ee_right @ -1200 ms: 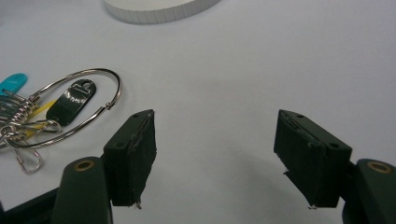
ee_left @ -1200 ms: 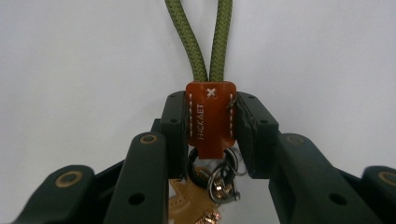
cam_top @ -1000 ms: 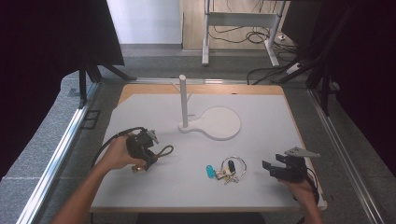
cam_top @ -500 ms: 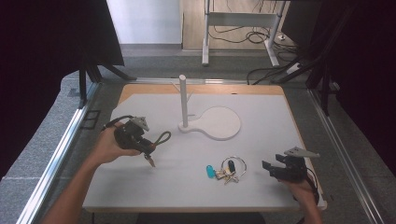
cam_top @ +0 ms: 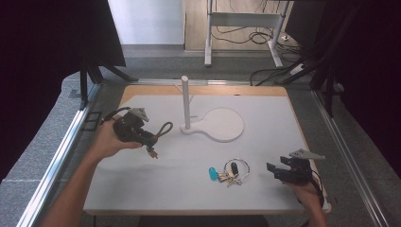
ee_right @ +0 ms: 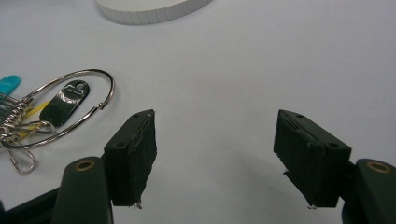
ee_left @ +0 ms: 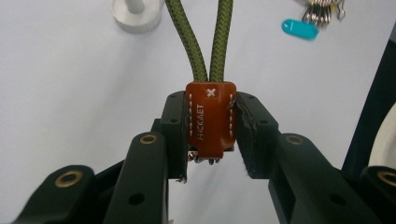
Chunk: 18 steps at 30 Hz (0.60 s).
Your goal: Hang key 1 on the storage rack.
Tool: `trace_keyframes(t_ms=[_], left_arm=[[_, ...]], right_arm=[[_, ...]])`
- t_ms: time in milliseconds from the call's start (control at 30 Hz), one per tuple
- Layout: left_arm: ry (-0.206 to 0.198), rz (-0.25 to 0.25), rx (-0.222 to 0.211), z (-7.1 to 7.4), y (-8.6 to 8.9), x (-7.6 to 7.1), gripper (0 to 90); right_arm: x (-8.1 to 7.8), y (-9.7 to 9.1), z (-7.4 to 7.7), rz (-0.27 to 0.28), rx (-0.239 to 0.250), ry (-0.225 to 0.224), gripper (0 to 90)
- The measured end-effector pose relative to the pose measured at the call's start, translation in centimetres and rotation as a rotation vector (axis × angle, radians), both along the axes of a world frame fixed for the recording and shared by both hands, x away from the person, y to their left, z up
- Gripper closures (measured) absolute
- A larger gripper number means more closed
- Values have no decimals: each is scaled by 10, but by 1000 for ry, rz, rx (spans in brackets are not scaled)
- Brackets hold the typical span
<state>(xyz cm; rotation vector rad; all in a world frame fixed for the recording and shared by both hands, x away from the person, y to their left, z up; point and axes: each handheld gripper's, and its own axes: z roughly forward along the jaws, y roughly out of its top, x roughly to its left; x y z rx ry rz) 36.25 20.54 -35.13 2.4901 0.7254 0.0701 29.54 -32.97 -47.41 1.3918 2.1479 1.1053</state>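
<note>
My left gripper (cam_top: 147,142) hangs above the left part of the white board (cam_top: 269,113), shut on a key strap. In the left gripper view its jaws (ee_left: 210,135) press both sides of the strap's brown leather tab (ee_left: 210,112), and a green rope loop (ee_left: 187,42) runs away from it. The rope loop (cam_top: 163,128) curls beside the gripper in the high view. My right gripper (cam_top: 276,170) rests at the front right, open, and its jaws (ee_right: 219,158) stand wide with nothing between them. A bunch of keys (cam_top: 229,176) on a metal ring (ee_right: 70,100) lies just left of it.
A white stand with an upright post (cam_top: 186,101) and a round flat base (cam_top: 222,124) sits at the board's middle. A blue tag (cam_top: 213,174) lies with the keys. Metal rails (cam_top: 61,156) run along both sides of the table.
My left gripper has risen off the board and moved farther back, carrying the strap with it. The right gripper has stayed where it was.
</note>
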Motion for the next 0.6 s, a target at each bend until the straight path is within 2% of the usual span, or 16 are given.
trace_keyframes(t_ms=[433,600], left_arm=[[13,20,-27,4,1,12,668],[7,25,-32,10,1,16,668]], right_arm=[[1,1,-2,-6,-10,12,299],[1,2,-2,-5,-12,15,299]])
